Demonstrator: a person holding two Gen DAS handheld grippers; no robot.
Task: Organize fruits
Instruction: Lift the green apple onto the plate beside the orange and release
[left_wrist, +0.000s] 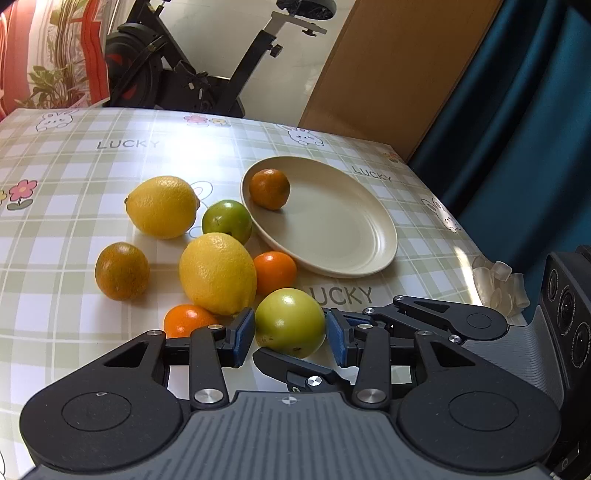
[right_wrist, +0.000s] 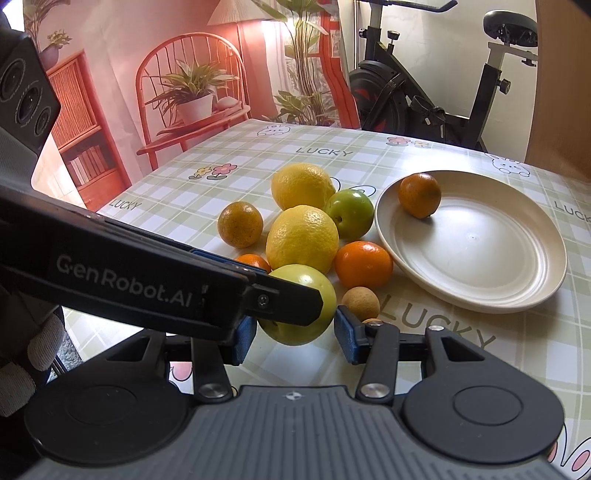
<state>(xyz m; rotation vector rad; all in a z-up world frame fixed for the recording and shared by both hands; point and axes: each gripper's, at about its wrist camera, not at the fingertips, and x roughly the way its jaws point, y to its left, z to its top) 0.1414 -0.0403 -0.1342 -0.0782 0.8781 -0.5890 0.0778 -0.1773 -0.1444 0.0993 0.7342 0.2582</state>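
Observation:
A green apple (left_wrist: 290, 323) (right_wrist: 299, 308) lies at the near edge of a fruit pile. My left gripper (left_wrist: 290, 338) has a blue pad at each side of it, about touching. My right gripper (right_wrist: 295, 334) also straddles this apple, its pads a little apart from it, and the left gripper's finger crosses in front. Two lemons (left_wrist: 218, 273) (left_wrist: 162, 206), a second green fruit (left_wrist: 227, 220), two bright oranges (left_wrist: 275, 272) (left_wrist: 186, 319) and a dull orange (left_wrist: 122, 270) lie on the cloth. A cream plate (left_wrist: 332, 229) (right_wrist: 480, 243) holds one dull orange (left_wrist: 269, 188) (right_wrist: 420, 194).
A small tan round fruit (right_wrist: 361, 303) lies just right of the apple, near the right gripper's right pad. The table's right edge (left_wrist: 480, 254) has a crumpled plastic piece (left_wrist: 498, 284). An exercise bike (left_wrist: 192, 74) stands behind the table.

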